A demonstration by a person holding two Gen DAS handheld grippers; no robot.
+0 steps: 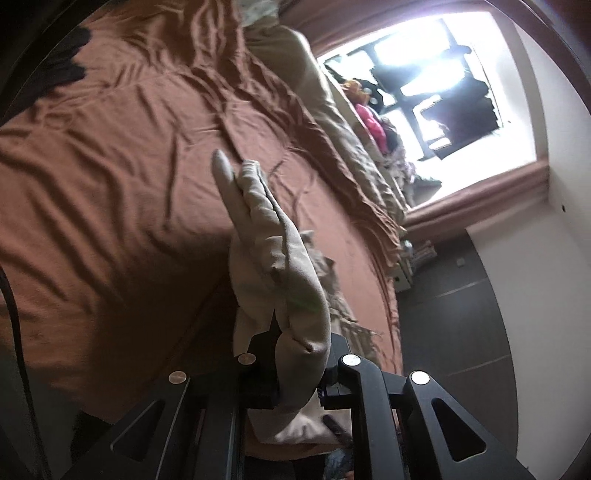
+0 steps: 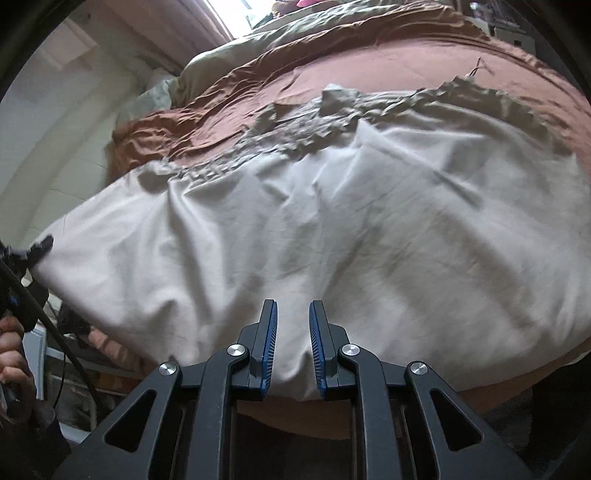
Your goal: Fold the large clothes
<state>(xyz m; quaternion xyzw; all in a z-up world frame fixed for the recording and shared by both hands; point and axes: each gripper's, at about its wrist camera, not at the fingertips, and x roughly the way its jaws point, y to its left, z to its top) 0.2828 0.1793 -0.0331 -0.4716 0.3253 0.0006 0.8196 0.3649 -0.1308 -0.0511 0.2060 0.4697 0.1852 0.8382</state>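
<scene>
A large beige garment [image 2: 332,229] lies spread over a bed with a rust-brown sheet [image 2: 369,66]; its ruffled edge lies toward the far side. My right gripper [image 2: 292,332] is open, its blue-padded fingers [image 2: 267,343] just above the garment's near edge, nothing between them. My left gripper [image 1: 291,354] is shut on a bunched corner of the beige garment [image 1: 273,258], which stands up in front of the camera and hides the fingertips. The left gripper [image 2: 37,247] also shows at the far left of the right wrist view, at the garment's left corner, with the person's hand [image 2: 14,354] below it.
A crumpled olive blanket [image 2: 295,26] lies along the bed's far side. A bright window [image 1: 436,85] with pink curtains and piled clothes [image 1: 373,122] stands beyond the bed. Dark tiled floor [image 1: 461,314] runs beside the bed. A black cable [image 2: 55,332] hangs at left.
</scene>
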